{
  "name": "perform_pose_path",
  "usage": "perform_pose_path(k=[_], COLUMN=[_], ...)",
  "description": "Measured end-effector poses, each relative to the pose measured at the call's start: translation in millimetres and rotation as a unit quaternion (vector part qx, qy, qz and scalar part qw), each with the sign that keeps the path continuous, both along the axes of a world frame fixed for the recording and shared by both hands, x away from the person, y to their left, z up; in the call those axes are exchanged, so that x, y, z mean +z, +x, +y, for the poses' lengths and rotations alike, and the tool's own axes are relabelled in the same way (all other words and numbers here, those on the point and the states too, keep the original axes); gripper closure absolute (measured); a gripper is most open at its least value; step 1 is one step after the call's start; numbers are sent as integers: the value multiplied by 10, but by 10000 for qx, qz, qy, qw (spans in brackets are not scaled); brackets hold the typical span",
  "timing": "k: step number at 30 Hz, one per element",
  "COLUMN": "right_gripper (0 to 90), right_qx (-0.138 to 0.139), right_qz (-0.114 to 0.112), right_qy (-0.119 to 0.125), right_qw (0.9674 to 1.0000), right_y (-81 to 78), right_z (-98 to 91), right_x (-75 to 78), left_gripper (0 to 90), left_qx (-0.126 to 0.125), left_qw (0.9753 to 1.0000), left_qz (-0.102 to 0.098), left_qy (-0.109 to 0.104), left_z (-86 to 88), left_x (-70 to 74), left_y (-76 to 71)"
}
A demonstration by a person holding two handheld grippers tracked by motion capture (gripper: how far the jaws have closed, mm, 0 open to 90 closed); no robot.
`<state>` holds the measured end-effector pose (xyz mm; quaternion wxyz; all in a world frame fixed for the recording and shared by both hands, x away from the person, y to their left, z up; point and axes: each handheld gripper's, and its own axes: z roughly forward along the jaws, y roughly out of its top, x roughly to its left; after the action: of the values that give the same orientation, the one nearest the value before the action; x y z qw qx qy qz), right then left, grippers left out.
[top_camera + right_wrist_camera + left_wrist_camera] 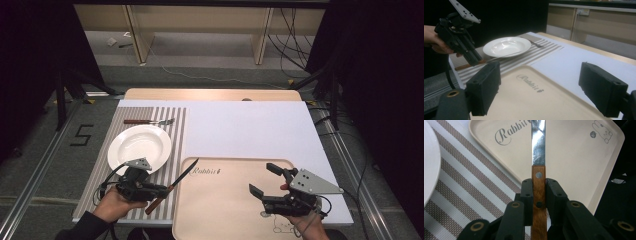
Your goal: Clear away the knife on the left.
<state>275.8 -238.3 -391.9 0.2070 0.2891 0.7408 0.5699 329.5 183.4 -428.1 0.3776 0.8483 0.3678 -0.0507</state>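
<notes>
A knife with a brown wooden handle is clamped in my left gripper, which is shut on the handle. Its blade points up and to the right over the near-left corner of the beige tray. In the left gripper view the two black jaws squeeze the knife handle, and the steel blade runs out over the tray. My right gripper hovers over the tray's right part, open with nothing between its jaws. In the right gripper view my right gripper faces the left gripper and the knife.
A white plate sits on the striped placemat, with a fork lying beyond it. A white sheet covers the table behind the tray. The table edge runs close to both hands.
</notes>
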Motion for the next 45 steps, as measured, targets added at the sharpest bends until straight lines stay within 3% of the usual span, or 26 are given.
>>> perform_pose_path(k=[10,23,33,38,45], right_gripper=[188,188,188,188,188], right_qx=[-2,2,2,0,3], right_qz=[2,4,7,8,9], right_qy=[-3,2,7,15,19], right_qw=[10000,10000,10000,10000,10000], right_y=[2,2,3,3,4], right_z=[1,0,-1,-2,-2], right_x=[-2,-2,-2,-2,-2], left_gripper=[765,765,765,765,765], left_qx=[-124,-154,-222,-248,-167], left_qw=[9998,9996,9987,9984,9977], left_qz=[64,101,379,499,645], left_qy=[-148,-192,-256,-118,-92], left_z=[-187,-426,-670,-757,-817], left_x=[-16,-59,-155,-228,-312], left_y=[5,32,40,23,25])
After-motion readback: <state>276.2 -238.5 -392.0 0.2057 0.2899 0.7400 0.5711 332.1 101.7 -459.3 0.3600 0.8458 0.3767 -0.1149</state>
